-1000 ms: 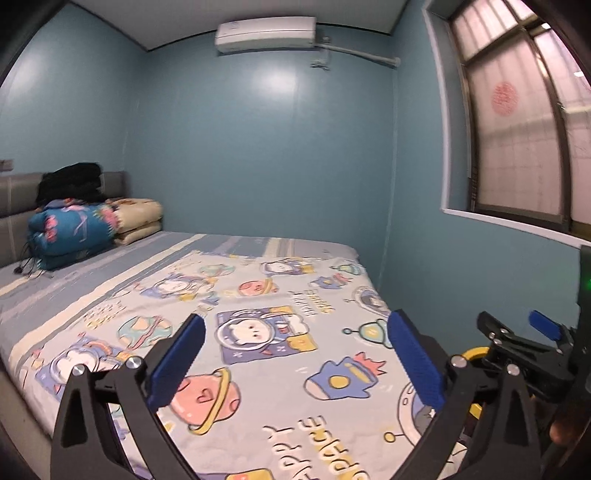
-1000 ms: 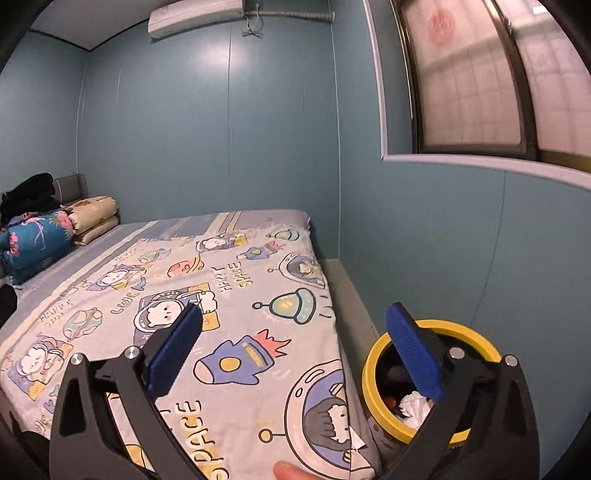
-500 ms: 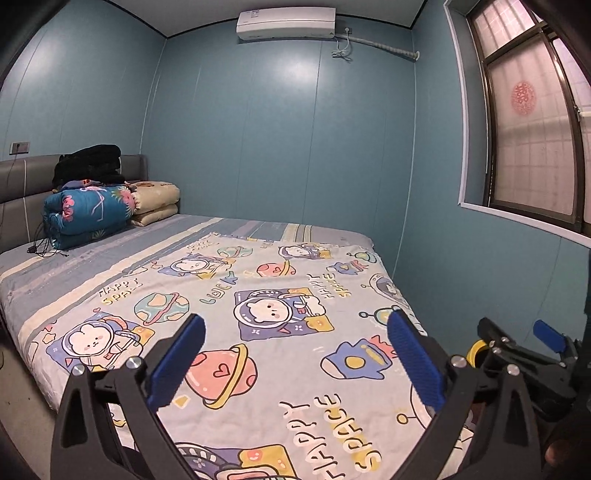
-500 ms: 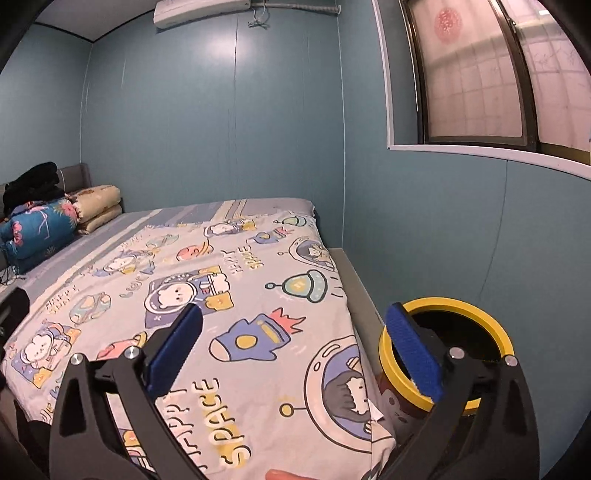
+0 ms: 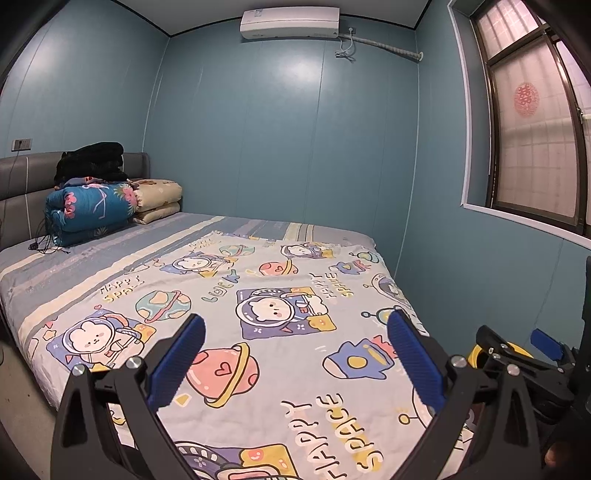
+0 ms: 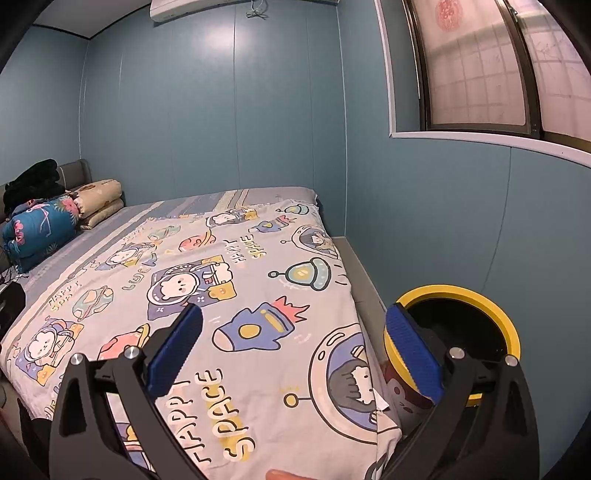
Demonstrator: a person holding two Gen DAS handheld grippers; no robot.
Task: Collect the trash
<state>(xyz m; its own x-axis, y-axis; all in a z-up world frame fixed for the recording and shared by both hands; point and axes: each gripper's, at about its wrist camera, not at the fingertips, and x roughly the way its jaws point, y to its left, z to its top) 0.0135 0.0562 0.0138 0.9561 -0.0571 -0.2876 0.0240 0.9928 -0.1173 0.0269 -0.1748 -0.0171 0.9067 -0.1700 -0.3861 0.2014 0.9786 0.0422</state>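
A bin with a yellow rim (image 6: 480,295) stands on the floor between the bed and the blue wall, at the bed's near right corner; its inside looks dark. My right gripper (image 6: 293,352) hovers open over the bed's corner, its right finger in front of the bin's rim, nothing between the blue pads. My left gripper (image 5: 295,360) hangs open and empty above the cartoon space bedspread (image 5: 280,332). In the left wrist view the right gripper (image 5: 517,354) shows at the right edge with a sliver of the yellow rim (image 5: 474,354) behind it. No loose trash is visible on the bed.
The bed (image 6: 236,273) fills most of the room. Folded quilts and dark clothes (image 5: 92,199) are piled by the grey headboard, with a black cable beside them. A window (image 5: 532,122) is on the right wall, an air conditioner (image 5: 290,22) high up. A fingertip (image 6: 284,474) shows at the bottom edge.
Both grippers have pulled back and risen from the bed, so more of the bedspread and room shows. The bin now sits farther off and its contents no longer show.
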